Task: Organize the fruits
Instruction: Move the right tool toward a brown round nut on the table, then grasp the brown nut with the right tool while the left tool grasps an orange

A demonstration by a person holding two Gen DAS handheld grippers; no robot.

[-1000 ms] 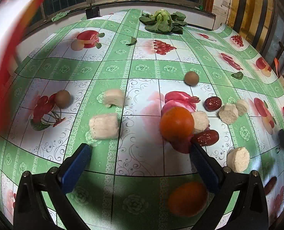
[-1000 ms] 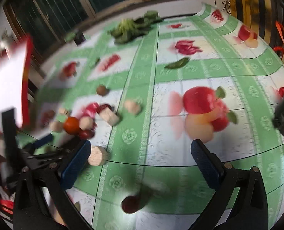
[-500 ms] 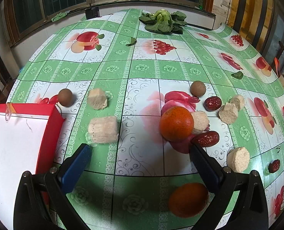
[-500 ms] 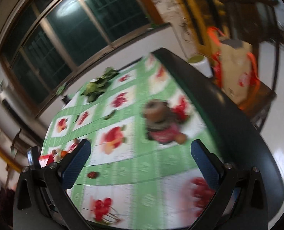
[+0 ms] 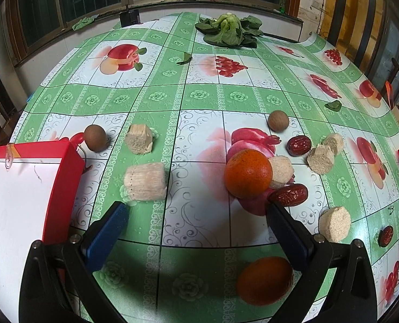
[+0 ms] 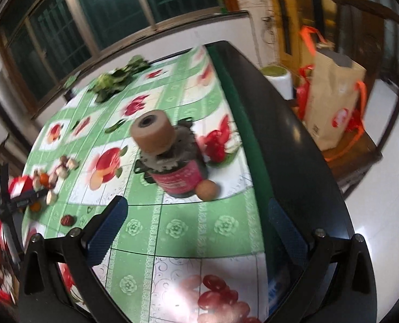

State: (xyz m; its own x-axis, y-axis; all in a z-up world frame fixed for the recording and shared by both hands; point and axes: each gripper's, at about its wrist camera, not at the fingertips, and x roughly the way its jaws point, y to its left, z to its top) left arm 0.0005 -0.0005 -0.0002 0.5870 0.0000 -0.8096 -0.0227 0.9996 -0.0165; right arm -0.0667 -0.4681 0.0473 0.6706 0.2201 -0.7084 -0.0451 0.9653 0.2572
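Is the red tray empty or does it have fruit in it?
Empty, as far as shown: the red tray shows only its bare white floor; fruit lies outside it.

**Green Checks, Red Fruit Prints**

A green-and-white checked tablecloth (image 5: 156, 97) printed with red fruit carries two orange oranges (image 5: 247, 173), dark red dates (image 5: 298, 145), beige cut chunks (image 5: 145, 181); at 9 o'clock, a red-rimmed white tray (image 5: 64, 177).

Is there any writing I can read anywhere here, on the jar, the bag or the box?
No text here can be read.
Dark jar with pink label: printing blurred, unreadable.
Brown paper bag with orange handles: a red round logo and a small dark code-like square, both too blurred to read.
Red-rimmed box with white inside: only scuff marks, no words.
Green fruit-print tablecloth: pictures only.
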